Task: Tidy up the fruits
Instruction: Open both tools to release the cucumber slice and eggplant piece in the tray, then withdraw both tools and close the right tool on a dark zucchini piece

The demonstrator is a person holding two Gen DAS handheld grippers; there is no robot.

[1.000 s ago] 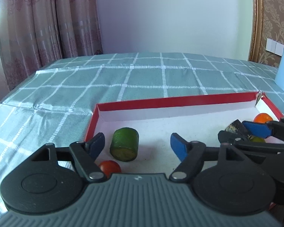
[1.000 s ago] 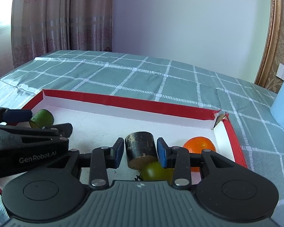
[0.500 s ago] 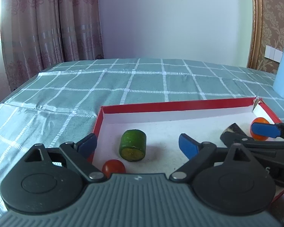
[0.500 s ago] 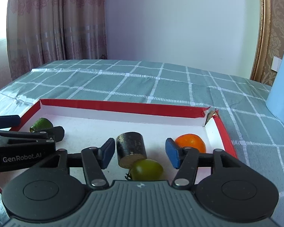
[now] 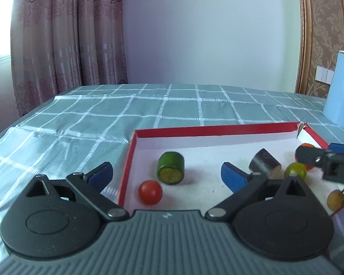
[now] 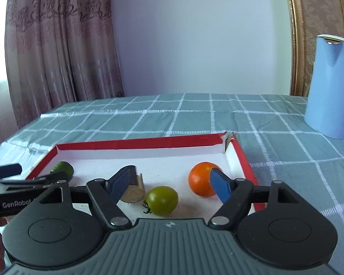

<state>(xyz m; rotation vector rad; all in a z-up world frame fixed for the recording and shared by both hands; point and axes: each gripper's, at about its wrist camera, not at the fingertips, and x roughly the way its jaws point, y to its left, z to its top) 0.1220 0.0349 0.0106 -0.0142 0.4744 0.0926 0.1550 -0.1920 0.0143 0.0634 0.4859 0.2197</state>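
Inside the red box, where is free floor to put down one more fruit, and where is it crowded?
Free: white floor between the green cylinder and the dark cylinder, and along the far wall of the red box. Crowded: the right end, around the green tomato and the orange.

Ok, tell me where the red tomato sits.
In the left wrist view, the red tomato lies in the tray's near-left corner, just in front of the green cucumber piece.
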